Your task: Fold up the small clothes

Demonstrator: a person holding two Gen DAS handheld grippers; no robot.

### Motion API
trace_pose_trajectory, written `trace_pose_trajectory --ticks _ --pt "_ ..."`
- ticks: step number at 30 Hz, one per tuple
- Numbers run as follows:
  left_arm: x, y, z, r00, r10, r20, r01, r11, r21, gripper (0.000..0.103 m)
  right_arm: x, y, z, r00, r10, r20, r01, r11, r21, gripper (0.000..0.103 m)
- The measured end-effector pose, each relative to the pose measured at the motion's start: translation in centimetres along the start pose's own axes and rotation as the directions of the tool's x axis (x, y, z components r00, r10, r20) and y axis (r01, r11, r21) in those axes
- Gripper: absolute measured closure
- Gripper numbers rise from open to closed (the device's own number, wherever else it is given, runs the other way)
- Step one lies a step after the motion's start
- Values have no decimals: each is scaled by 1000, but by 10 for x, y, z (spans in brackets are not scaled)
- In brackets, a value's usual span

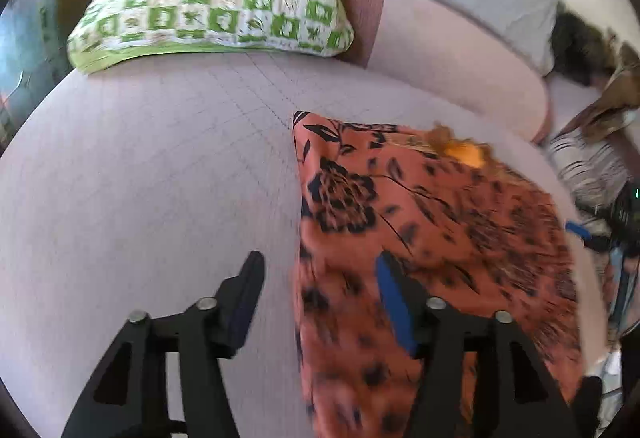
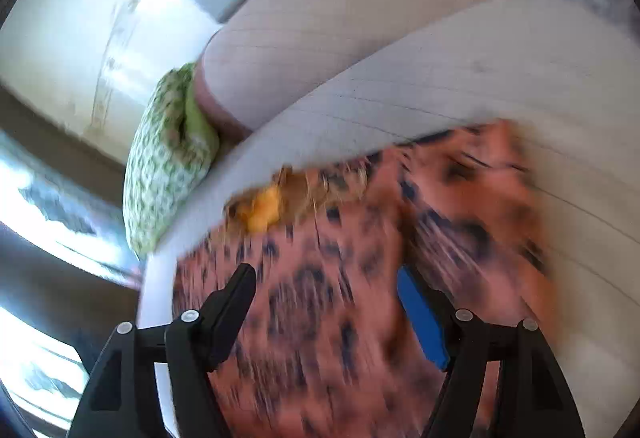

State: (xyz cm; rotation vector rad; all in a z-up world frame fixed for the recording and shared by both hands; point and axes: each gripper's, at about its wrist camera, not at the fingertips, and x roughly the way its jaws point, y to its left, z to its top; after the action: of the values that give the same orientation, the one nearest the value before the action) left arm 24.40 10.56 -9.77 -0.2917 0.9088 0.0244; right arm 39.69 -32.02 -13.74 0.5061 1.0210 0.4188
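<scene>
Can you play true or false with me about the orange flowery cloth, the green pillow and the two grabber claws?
1. The orange cloth has black flowers printed on it. True.
2. The green checked pillow lies on top of the orange cloth. False: it sits apart from it, farther back on the pale sheet.
3. The left gripper is squeezing the cloth. False: its jaws stand open, pinching nothing.
4. The right gripper is open above the cloth. True.
5. The cloth has a yellow patch near its far edge. True.
6. The sheet is bright blue. False: it is pale pinkish.
</scene>
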Motion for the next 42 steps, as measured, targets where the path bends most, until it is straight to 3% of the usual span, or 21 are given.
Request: trace_pose_trajectory --ticks 3,6,10,13,15,17,18,19,21,22,26,28,29,32,34,35,36,37,38,39,42 --pt "-45 3 -34 999 -51 -3 51 999 -19 36 -70 0 -62 997 -52 -48 50 998 -49 27" --pt "-75 -1 -74 996 -72 -44 71 997 -21 33 -123 -15 -129 981 -108 -160 99 993 -64 27" --pt "-91 -16 -130 991 -60 -123 60 998 -8 32 -143 -26 -210 950 -169 -262 152 985 -84 27" --pt "-84 -25 -165 984 -49 -171 51 999 6 32 -144 -35 -239 947 -176 -268 161 984 -75 27" --pt "-76 -30 -179 983 -8 -184 10 1000 11 32 -133 -39 -251 940 -204 -273 188 979 -81 27" --pt "-70 -33 -184 985 4 -170 -2 1000 12 32 -125 -40 -258 928 -243 -281 228 970 -87 34" --pt "-64 -34 -185 983 21 -183 -19 1000 12 36 -126 -38 -260 920 -276 -277 257 961 -106 48" --pt "-57 -34 -187 977 19 -212 -19 1000 2 62 -127 -38 -259 914 -297 -277 277 955 -110 73" --pt "-54 -36 -188 976 30 -214 -26 999 23 81 -133 -39 -257 919 -268 -289 251 963 -96 96" --pt "-56 -38 -188 976 11 -218 -6 1000 22 89 -136 -37 -257 917 -270 -294 247 962 -111 97" --pt "-108 -56 -189 993 34 -113 -25 997 78 90 -159 -25 -258 928 -259 -269 227 963 -147 97" --pt "-127 -57 -195 994 42 -103 -33 996 85 90 -182 -18 -260 933 -255 -254 216 961 -172 98" --pt "-126 -53 -201 991 55 -126 -44 996 82 89 -186 -17 -261 929 -262 -262 220 959 -178 98" --pt "-94 -27 -220 948 72 -310 -75 997 4 88 -180 -43 -269 887 -312 -341 270 948 -167 99" --pt "-99 -12 -217 952 59 -300 -85 994 -74 79 -177 -53 -271 880 -292 -375 265 956 -125 95" --pt "-108 -8 -212 966 57 -251 -84 992 -95 71 -181 -52 -270 893 -276 -356 250 961 -116 95" --pt "-113 -8 -209 973 65 -223 -88 992 -92 53 -186 -47 -268 916 -242 -321 216 970 -113 85" --pt "-118 -11 -206 978 73 -198 -92 992 -88 40 -190 -45 -266 933 -206 -295 186 978 -97 52" --pt "-122 -14 -204 983 69 -172 -85 992 -90 39 -190 -45 -264 940 -188 -285 176 982 -68 25" --pt "-123 -16 -203 986 40 -159 -57 993 -106 38 -191 -48 -262 953 -172 -251 174 985 -13 5" --pt "-113 -12 -201 987 -19 -160 -14 979 -203 37 -185 -56 -260 962 -166 -217 189 978 88 6"
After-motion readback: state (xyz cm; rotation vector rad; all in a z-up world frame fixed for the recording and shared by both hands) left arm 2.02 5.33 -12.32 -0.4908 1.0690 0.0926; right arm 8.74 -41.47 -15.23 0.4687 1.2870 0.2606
